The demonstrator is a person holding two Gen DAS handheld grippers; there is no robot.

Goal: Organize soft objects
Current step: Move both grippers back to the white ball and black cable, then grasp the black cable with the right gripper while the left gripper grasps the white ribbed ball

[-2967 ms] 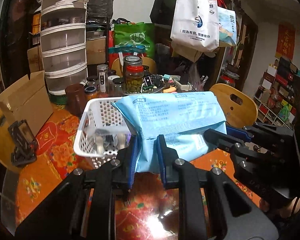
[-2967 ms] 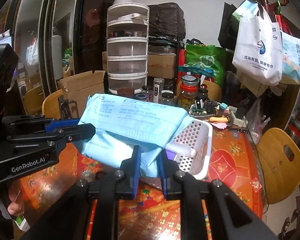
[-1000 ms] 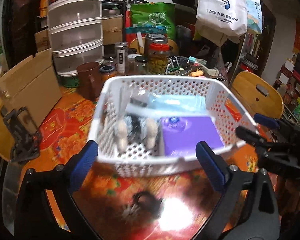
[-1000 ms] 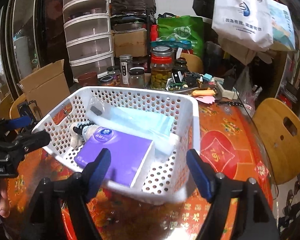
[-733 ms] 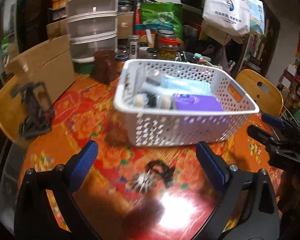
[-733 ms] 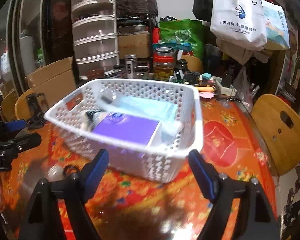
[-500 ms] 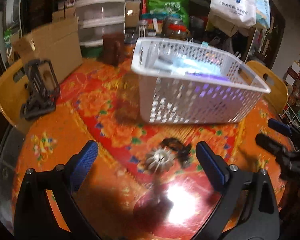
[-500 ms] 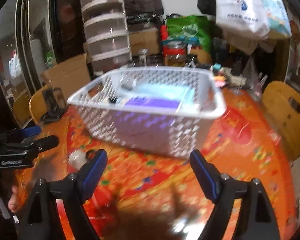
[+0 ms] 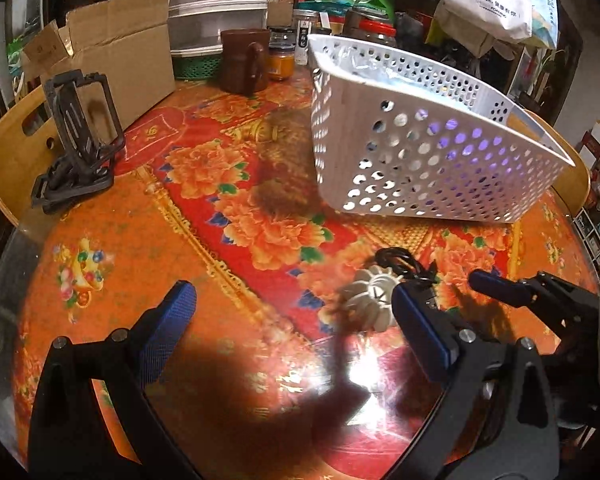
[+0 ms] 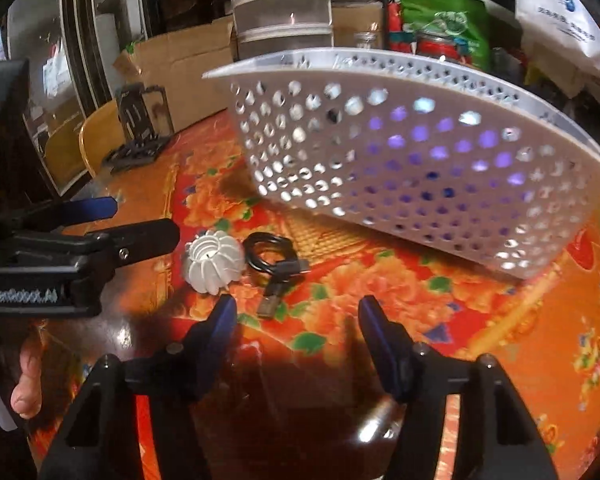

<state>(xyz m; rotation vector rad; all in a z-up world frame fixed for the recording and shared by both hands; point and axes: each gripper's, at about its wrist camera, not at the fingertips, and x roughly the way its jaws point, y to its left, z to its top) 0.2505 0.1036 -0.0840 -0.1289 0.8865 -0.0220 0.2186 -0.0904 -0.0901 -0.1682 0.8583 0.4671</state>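
A white perforated basket stands on the table, also in the right wrist view. A purple pack shows through its holes; the rest of its contents are hidden. My left gripper is open and empty, low over the table in front of the basket. My right gripper is open and empty, beside the left one. A white ribbed ball-shaped object with a black USB cable lies on the table between the grippers; it also shows in the left wrist view.
The round table has a red and orange flowered cloth. A black folding stand sits at the left, a cardboard box behind it. A brown mug, jars and stacked clear drawers stand behind the basket. Wooden chairs surround the table.
Both grippers let go of the blue pack, opened wide, and drew back and down from the basket. The white ball and cable have come into view close to the grippers.
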